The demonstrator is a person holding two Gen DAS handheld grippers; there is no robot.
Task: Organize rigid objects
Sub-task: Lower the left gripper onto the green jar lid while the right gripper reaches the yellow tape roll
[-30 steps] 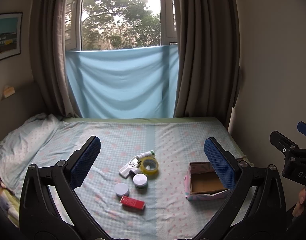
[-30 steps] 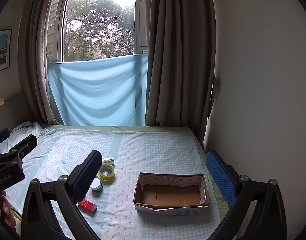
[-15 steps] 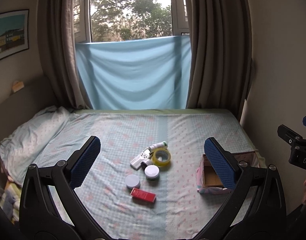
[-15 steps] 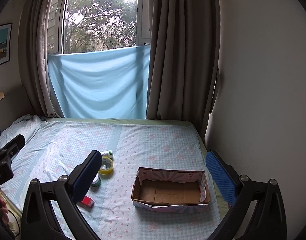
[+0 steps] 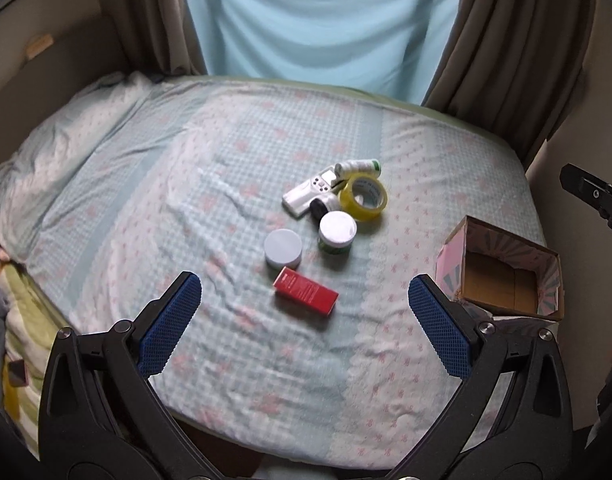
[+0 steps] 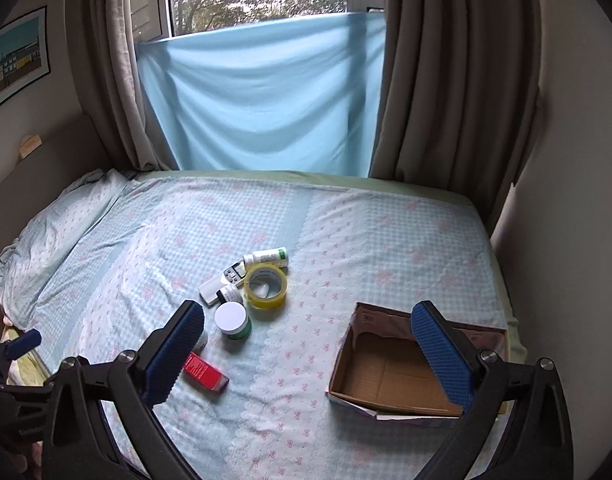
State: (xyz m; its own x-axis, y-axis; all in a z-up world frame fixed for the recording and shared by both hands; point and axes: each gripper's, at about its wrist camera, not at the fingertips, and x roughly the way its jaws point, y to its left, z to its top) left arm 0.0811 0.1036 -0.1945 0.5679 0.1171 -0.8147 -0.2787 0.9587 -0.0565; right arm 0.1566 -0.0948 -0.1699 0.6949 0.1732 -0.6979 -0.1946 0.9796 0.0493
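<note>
Small objects lie clustered mid-bed: a red box (image 5: 306,291) (image 6: 205,372), a white-lidded jar (image 5: 283,246), a green jar with white lid (image 5: 337,232) (image 6: 232,320), a yellow tape roll (image 5: 365,197) (image 6: 265,280), a white remote-like device (image 5: 310,194) (image 6: 225,279) and a white bottle (image 5: 358,166) (image 6: 265,257). An open, empty cardboard box (image 5: 502,276) (image 6: 402,376) sits at the bed's right. My left gripper (image 5: 304,326) is open, empty, hovering just short of the red box. My right gripper (image 6: 308,354) is open, empty, between the cluster and the box.
The bed (image 5: 185,184) has a checked blue sheet, with a pillow (image 5: 65,148) at the left. A blue cloth (image 6: 261,96) and brown curtains (image 6: 458,80) hang behind. A wall (image 6: 566,240) is close on the right. A striped blanket (image 5: 9,340) hangs off the near-left edge.
Both grippers have moved forward and tilted down toward the bed, so the objects and the box appear closer. Nothing on the bed has moved. Both grippers stay open.
</note>
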